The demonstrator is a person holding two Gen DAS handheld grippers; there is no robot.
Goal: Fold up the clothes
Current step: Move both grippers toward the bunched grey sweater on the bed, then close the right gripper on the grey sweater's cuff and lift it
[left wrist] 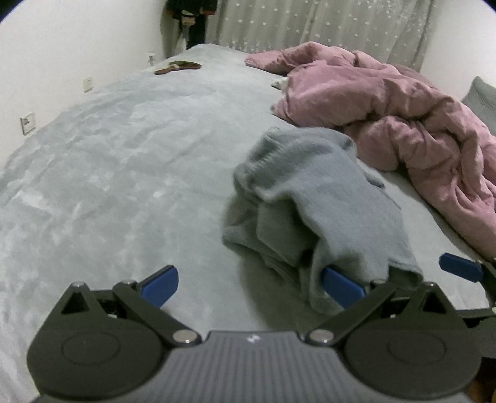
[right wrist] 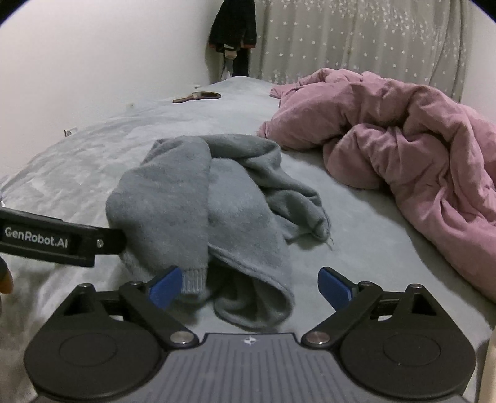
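Observation:
A crumpled grey sweater (left wrist: 310, 198) lies on the grey bed sheet (left wrist: 124, 170), right of centre in the left wrist view. My left gripper (left wrist: 251, 286) stands wide open at its near edge. Cloth drapes over its right blue fingertip (left wrist: 341, 286), while the left fingertip is bare. In the right wrist view the sweater (right wrist: 201, 198) fills the middle. My right gripper (right wrist: 251, 286) is open, with a ribbed cuff (right wrist: 193, 280) and a fold of cloth lying between its fingers, unpinched. The left gripper's black body (right wrist: 62, 241) reaches in from the left against the sweater.
A rumpled pink duvet (left wrist: 403, 124) is heaped on the right side of the bed, just beyond the sweater. A brown flat object (left wrist: 178, 66) lies at the far end. A starred curtain (left wrist: 310, 24) and dark hanging clothes (left wrist: 192, 12) stand behind. The white wall runs along the left.

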